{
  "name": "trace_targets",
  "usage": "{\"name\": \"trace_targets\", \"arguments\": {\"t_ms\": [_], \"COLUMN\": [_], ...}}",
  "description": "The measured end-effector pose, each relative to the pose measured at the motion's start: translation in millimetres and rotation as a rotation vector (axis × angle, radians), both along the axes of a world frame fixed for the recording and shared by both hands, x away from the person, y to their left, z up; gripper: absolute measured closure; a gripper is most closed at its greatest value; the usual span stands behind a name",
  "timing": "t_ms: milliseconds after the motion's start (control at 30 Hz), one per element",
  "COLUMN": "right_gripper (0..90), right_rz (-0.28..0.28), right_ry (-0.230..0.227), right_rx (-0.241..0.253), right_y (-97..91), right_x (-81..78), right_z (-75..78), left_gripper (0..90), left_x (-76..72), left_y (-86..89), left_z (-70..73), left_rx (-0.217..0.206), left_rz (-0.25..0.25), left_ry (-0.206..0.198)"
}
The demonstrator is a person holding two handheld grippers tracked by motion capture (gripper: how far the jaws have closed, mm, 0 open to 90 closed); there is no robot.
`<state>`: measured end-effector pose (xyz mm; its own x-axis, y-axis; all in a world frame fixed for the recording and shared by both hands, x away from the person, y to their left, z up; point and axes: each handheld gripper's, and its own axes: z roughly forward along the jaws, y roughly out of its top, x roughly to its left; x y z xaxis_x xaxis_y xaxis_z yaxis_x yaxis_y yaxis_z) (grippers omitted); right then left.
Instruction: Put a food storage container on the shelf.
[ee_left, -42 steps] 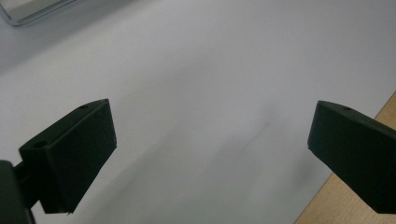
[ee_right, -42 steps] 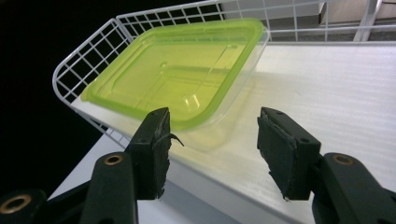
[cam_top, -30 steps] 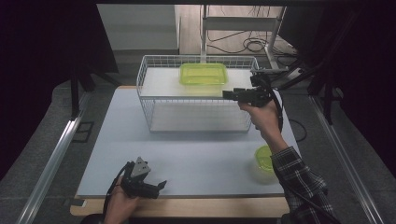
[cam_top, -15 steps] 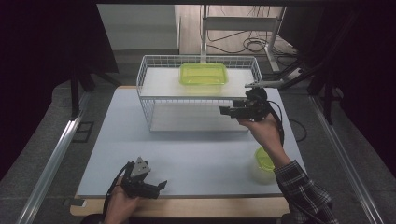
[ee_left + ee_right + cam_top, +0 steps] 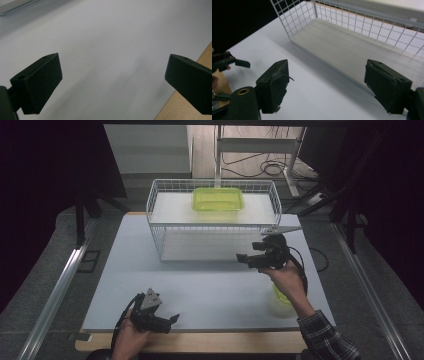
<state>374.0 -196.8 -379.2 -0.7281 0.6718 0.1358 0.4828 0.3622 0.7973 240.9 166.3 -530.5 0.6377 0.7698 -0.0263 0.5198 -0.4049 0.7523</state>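
Since the right tongs (image 5: 245, 258), which have just been opening with nothing between them, hang near the wire basket (image 5: 155, 222) holding the green container (image 5: 218, 200) at twelve o'clock, a careless swing could snag its mesh, while the left tongs (image 5: 170, 321) rest apart on the tabletop (image 5: 210, 290) at seven.

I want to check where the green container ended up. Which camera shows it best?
The high view: the green container sits whole on the top shelf of the white wire rack. The right gripper view looks at the rack's lower shelf, and the left gripper view at the white tabletop; neither helps with the container.
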Motion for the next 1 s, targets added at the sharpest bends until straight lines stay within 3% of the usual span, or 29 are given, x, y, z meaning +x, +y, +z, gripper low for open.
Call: {"name": "trace_targets", "arguments": {"t_ms": [233,600,833,1000], "right_gripper": [11.1,7.8,4.3,3.6], "right_rz": [0.018,0.017,0.060,0.056], "right_ry": [-0.022,-0.027,0.010,-0.017], "right_rx": [-0.028,-0.044,0.007,-0.038], "right_y": [-2.3,-10.7,-16.0,-16.9], "right_x": [-16.0,-39.5,-53.5,-63.0], "right_z": [-15.3,-43.5,-64.2,-75.0], "left_gripper": [0.8,0.8,0.8,0.8], "left_x": [-0.7,-1.0,-0.9,-1.5], "left_y": [-0.8,-1.2,-1.5,-2.1], "left_z": [0.9,0.8,0.5,0.3], "left_rx": [-0.002,0.006,0.013,0.014], "left_rz": [-0.007,-0.008,-0.011,-0.010], "left_ry": [-0.005,-0.008,-0.012,-0.015]}}
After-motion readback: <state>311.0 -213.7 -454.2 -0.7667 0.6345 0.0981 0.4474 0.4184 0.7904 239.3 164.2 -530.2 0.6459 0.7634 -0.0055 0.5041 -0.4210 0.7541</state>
